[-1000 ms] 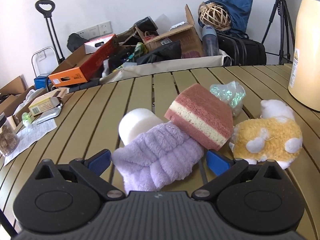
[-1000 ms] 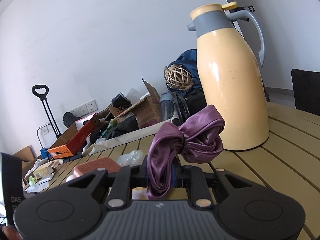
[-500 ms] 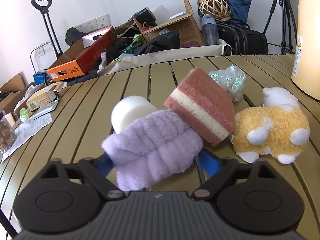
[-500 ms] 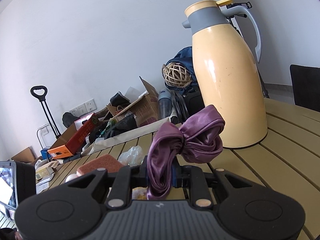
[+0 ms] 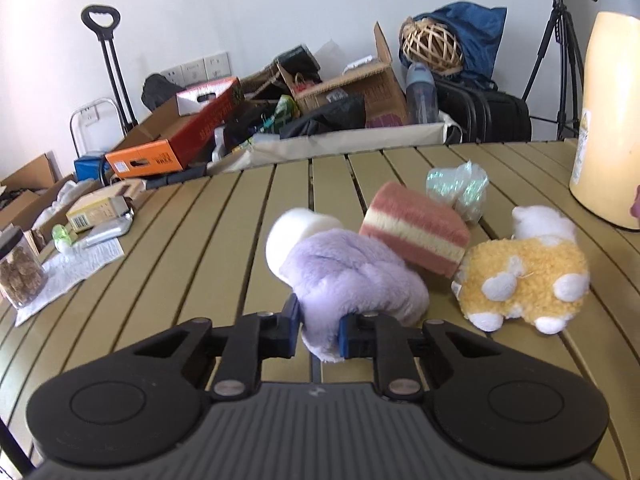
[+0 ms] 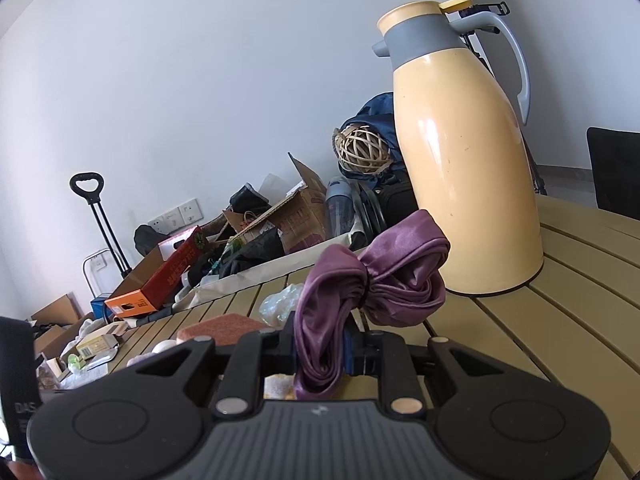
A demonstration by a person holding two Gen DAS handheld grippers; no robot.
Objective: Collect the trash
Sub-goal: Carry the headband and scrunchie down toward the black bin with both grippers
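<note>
Blue fingers [image 5: 289, 330] of the left gripper [image 5: 319, 334] pinch the near end of a lilac plush cloth [image 5: 352, 276], low centre of frame; soft and light, it should crush rather than slip. Behind it on the slatted table [image 5: 192, 248] lean a pink sponge [image 5: 414, 234] and crumpled wrapper [image 5: 458, 190], while the right gripper [image 6: 320, 350] clamps a limp purple satin scrunchie [image 6: 372, 292] at centre frame.

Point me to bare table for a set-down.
Free: the table slats between the paper sheet and the white foam cylinder; also the slats right of the thermos. Crowded: sponge, plush toy and plastic wrap sit bunched together.
</note>
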